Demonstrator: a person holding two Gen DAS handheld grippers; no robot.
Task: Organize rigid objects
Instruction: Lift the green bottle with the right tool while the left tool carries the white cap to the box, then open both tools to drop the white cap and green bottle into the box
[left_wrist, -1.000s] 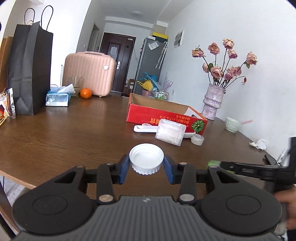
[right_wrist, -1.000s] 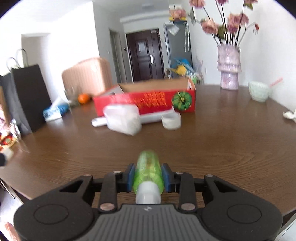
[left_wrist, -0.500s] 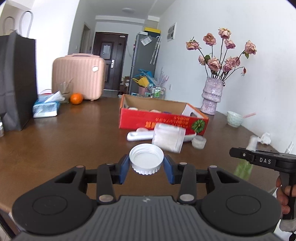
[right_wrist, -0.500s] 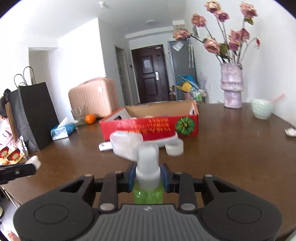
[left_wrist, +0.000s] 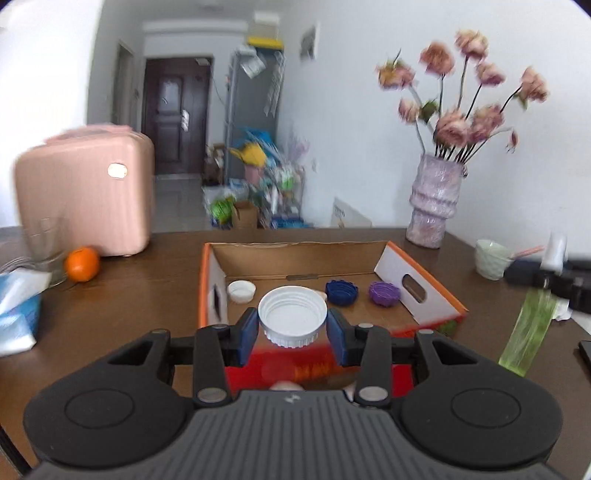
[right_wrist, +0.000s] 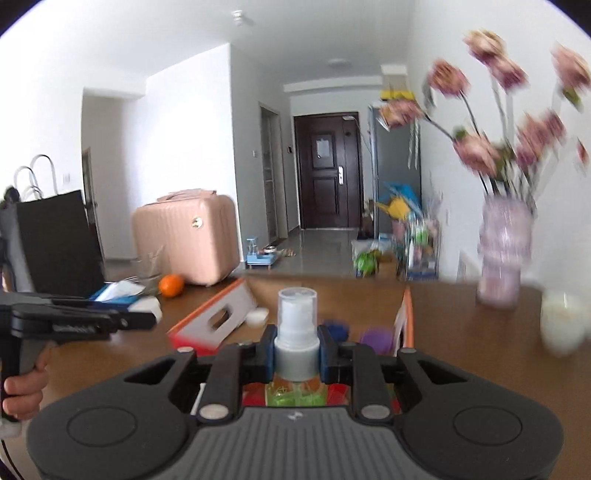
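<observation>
A white cap (left_wrist: 292, 316) was clamped in the left hand-held gripper (left_wrist: 291, 328), a green spray bottle (right_wrist: 296, 334) in the right hand-held gripper (right_wrist: 296, 354); no writing could be read.

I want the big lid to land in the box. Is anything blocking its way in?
Nothing visible. The left gripper holds the big white plastic lid over the open red cardboard box; inside, small caps lie farther back.

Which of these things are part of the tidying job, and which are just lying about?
Job: white lid in left gripper; green spray bottle in right gripper; cardboard box; blue cap; purple cap.
Lying about: orange; vase; pink suitcase.
</observation>
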